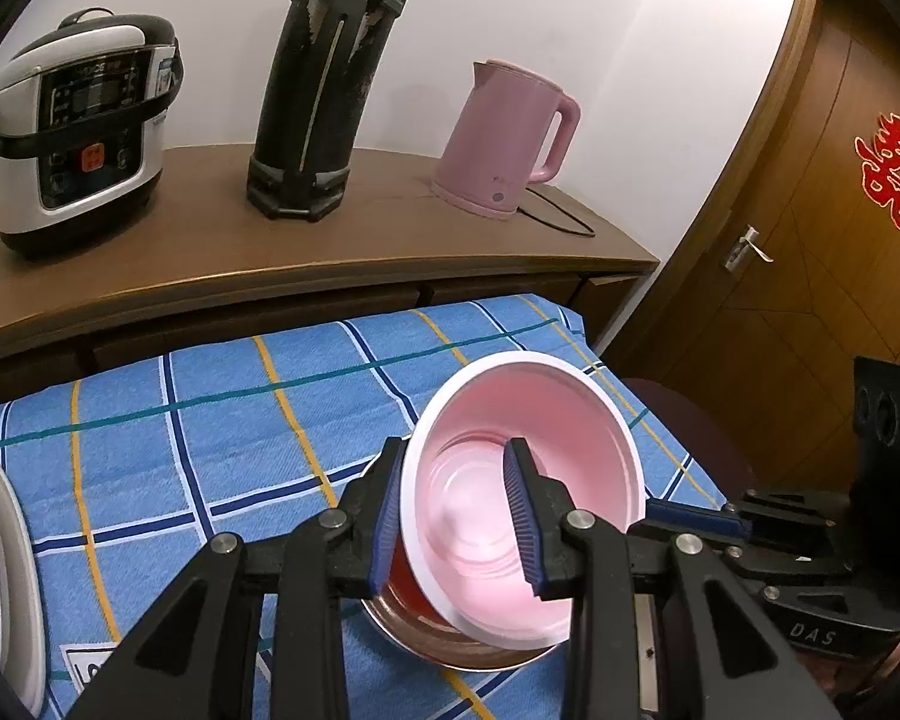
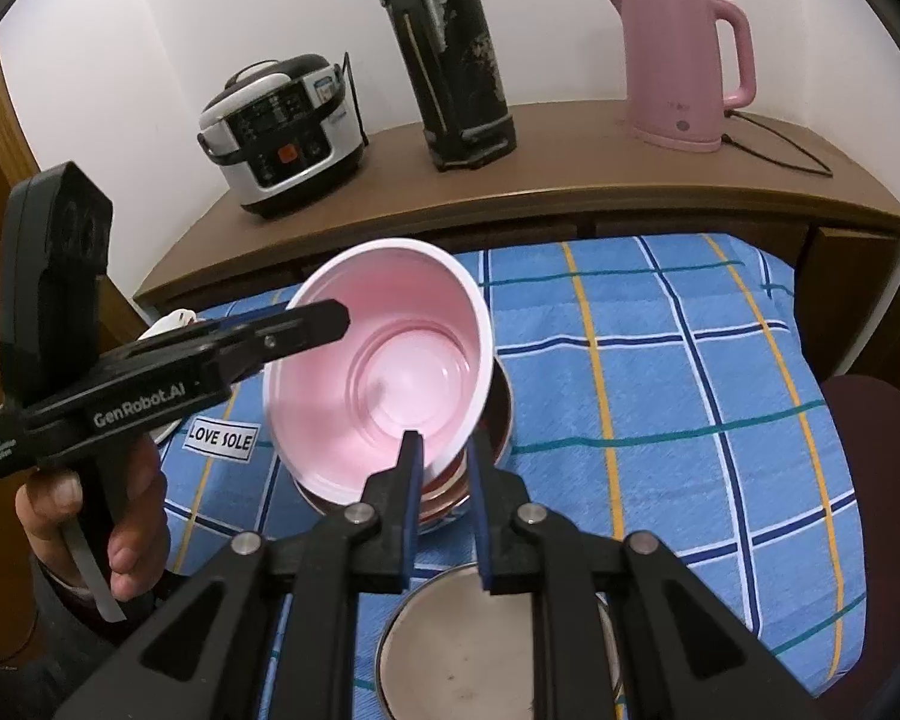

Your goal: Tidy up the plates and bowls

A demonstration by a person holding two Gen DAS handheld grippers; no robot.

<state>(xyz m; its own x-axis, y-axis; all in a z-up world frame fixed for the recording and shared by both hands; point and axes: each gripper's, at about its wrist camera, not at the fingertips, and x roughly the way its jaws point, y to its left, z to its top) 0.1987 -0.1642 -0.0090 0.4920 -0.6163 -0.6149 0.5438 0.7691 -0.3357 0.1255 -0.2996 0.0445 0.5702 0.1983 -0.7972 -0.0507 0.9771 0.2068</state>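
Both tongs pinch the same pink bowl: the left gripper clamps its wall on one side, one finger inside and one outside, while the right gripper has its jaws pressed close on the opposite rim, as seen from the right wrist camera. The bowl hangs tilted, mouth toward both cameras, directly above a steel bowl with a red lining that sits on the blue checked cloth. A second steel bowl (empty, nearer the right-hand tool) lies just in front of the pink bowl, and a white plate rests well to the pink bowl's left. Behind it, on the brown cabinet, stand a rice cooker, a black flask and a pink kettle. The step appears to be nesting the pink bowl into the steel one; doing it well likely means levelling the bowl first, centring its base over the steel rim, lowering both hands together, and releasing only once it is seated, since a thin plastic wall may flex under uneven pull.
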